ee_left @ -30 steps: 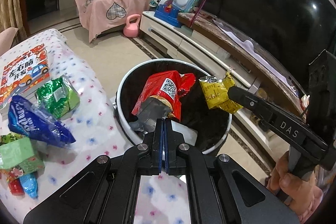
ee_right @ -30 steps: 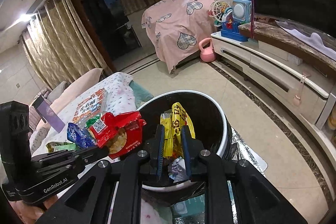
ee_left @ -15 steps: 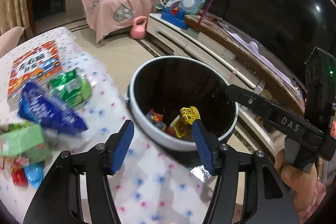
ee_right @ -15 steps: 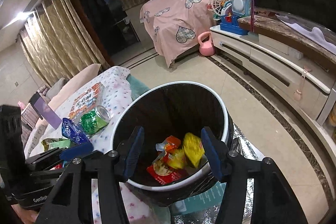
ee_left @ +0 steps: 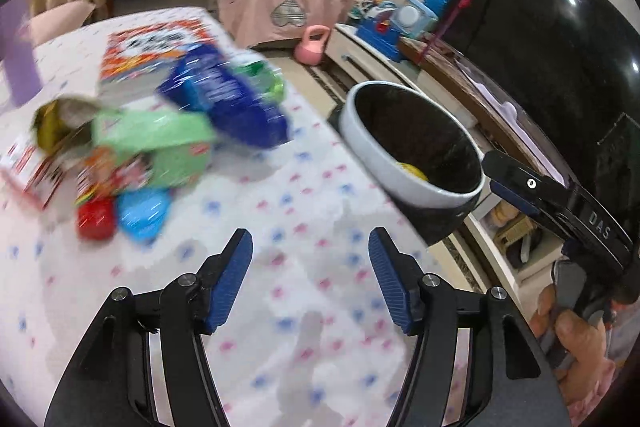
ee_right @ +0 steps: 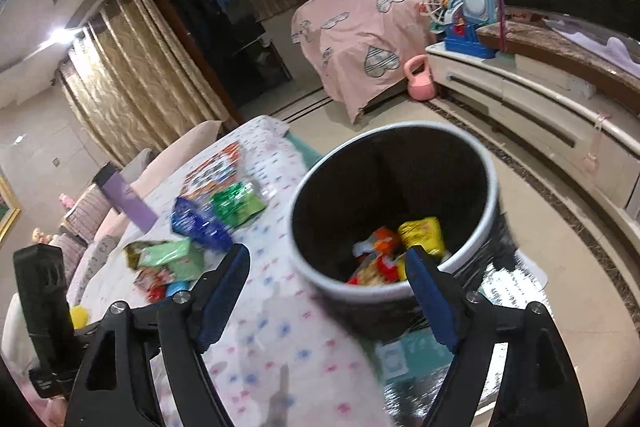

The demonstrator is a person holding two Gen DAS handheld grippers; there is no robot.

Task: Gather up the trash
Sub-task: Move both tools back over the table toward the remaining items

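step: drop done, both empty | left gripper [ee_left: 310,267] jaws spread, right gripper [ee_right: 326,285] jaws just been opening, nothing between | next: blue bag [ee_left: 232,105] at 11 o'clock, bin [ee_right: 476,259] stays at 2

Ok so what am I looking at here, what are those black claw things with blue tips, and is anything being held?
They are hand-held grabbers, one in each of a person's hands, each carrying its own camera looking along its fingers. One picture is from the left gripper, over a spotted tablecloth with snack wrappers: a blue bag, a green packet. The other is from the right gripper, at the trash bin holding wrappers. Both have just been opening; nothing is between their jaws.
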